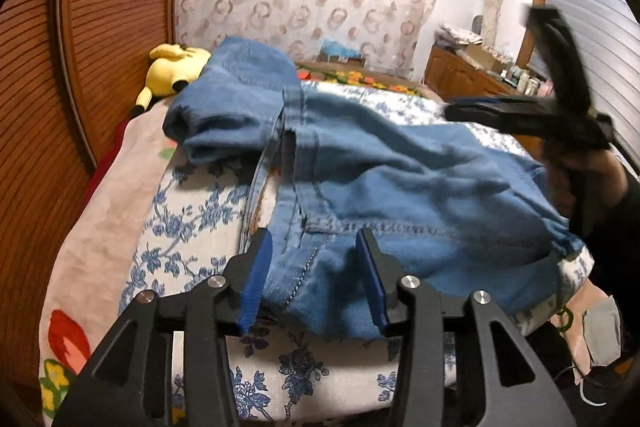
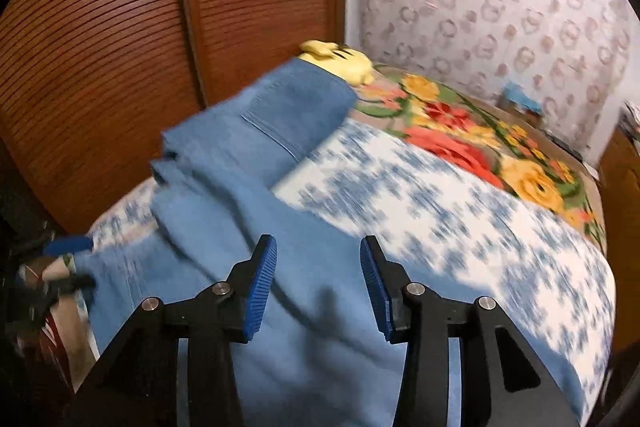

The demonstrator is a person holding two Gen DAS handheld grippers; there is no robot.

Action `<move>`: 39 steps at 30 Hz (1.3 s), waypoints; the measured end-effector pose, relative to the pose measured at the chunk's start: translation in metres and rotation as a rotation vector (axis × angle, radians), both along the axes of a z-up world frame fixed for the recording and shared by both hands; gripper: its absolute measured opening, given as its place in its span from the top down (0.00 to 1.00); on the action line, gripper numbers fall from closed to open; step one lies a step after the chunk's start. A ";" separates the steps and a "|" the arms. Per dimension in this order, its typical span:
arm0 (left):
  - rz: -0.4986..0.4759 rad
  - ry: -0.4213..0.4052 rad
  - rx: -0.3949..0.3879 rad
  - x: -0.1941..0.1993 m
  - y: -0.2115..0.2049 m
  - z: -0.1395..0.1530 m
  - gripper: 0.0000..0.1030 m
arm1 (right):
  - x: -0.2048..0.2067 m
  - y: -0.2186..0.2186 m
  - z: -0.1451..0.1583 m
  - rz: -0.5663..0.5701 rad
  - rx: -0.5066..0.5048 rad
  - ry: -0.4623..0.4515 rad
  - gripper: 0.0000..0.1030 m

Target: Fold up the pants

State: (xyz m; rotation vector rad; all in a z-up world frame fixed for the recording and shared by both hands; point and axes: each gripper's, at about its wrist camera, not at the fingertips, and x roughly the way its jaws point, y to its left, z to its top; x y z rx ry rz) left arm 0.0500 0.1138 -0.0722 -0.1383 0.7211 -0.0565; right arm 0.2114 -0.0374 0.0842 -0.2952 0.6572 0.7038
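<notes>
Blue denim pants (image 1: 380, 187) lie crumpled on the bed, waist end near me, legs folded back toward the far left. My left gripper (image 1: 316, 251) is open with its blue pads on either side of the waistband fabric, not closed on it. My right gripper (image 2: 318, 259) is open and empty above the pants (image 2: 240, 187). The right gripper also shows in the left wrist view (image 1: 552, 99), raised at the right, blurred. The left gripper's pads appear at the left edge of the right wrist view (image 2: 68, 247).
The bed has a white-and-blue floral cover (image 2: 440, 207) and a bright flowered blanket (image 2: 480, 139) farther back. A yellow plush toy (image 1: 176, 67) lies by the wooden slatted wardrobe (image 1: 100, 27). A wooden dresser (image 1: 468, 75) stands at the right.
</notes>
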 end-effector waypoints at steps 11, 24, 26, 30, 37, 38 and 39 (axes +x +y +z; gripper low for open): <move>-0.012 0.030 0.044 -0.001 -0.007 -0.011 0.65 | -0.037 -0.067 -0.040 -0.152 -0.020 0.089 0.56; -0.026 0.059 0.044 0.006 -0.009 -0.019 0.69 | -0.043 -0.056 -0.061 -0.191 -0.001 0.084 0.47; -0.028 0.064 0.053 0.008 -0.010 -0.018 0.68 | -0.039 -0.057 -0.065 -0.192 -0.009 0.083 0.44; -0.030 0.065 0.052 0.010 -0.012 -0.019 0.68 | -0.034 -0.059 -0.067 -0.204 -0.009 0.088 0.38; -0.026 0.054 -0.002 0.014 -0.008 -0.020 0.68 | -0.032 -0.061 -0.066 -0.204 -0.015 0.085 0.37; -0.025 0.055 -0.012 0.015 -0.007 -0.021 0.68 | -0.032 -0.061 -0.066 -0.204 -0.016 0.084 0.37; -0.025 0.056 -0.023 0.017 -0.006 -0.020 0.68 | -0.032 -0.061 -0.066 -0.205 -0.018 0.082 0.37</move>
